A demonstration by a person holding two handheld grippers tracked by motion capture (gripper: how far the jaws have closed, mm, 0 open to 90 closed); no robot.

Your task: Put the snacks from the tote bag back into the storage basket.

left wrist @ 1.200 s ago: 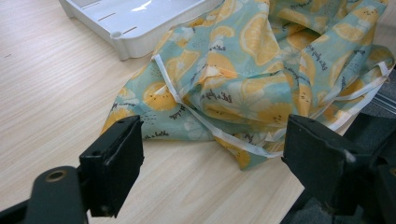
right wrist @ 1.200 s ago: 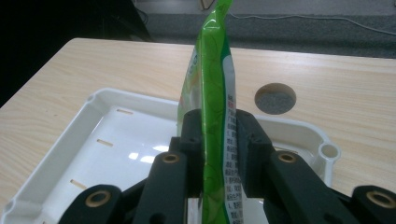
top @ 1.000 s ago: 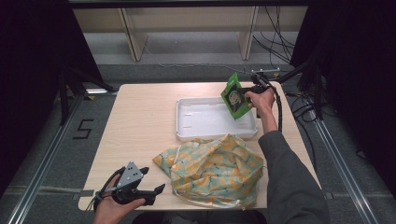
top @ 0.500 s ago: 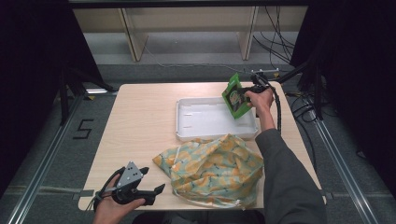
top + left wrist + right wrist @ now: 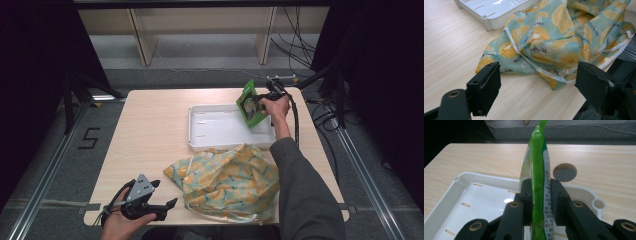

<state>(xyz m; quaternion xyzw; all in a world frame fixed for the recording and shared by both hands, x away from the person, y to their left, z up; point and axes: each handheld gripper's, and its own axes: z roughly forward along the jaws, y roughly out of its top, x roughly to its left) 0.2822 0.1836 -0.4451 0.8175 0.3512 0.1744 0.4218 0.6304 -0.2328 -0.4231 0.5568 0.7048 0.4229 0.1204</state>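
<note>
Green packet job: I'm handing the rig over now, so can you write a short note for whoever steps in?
Right gripper: shut on the green packet, held upright over the white tray.
Left gripper: open, holding nothing, near the table's front edge, facing the lemon-print bag.
Done: packet gripped and lifted.
Left: probably set the packet down in the tray and let go.

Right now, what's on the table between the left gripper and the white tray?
The lemon-print cloth bag lies between the left gripper and the white tray, as the left gripper view shows.
</note>
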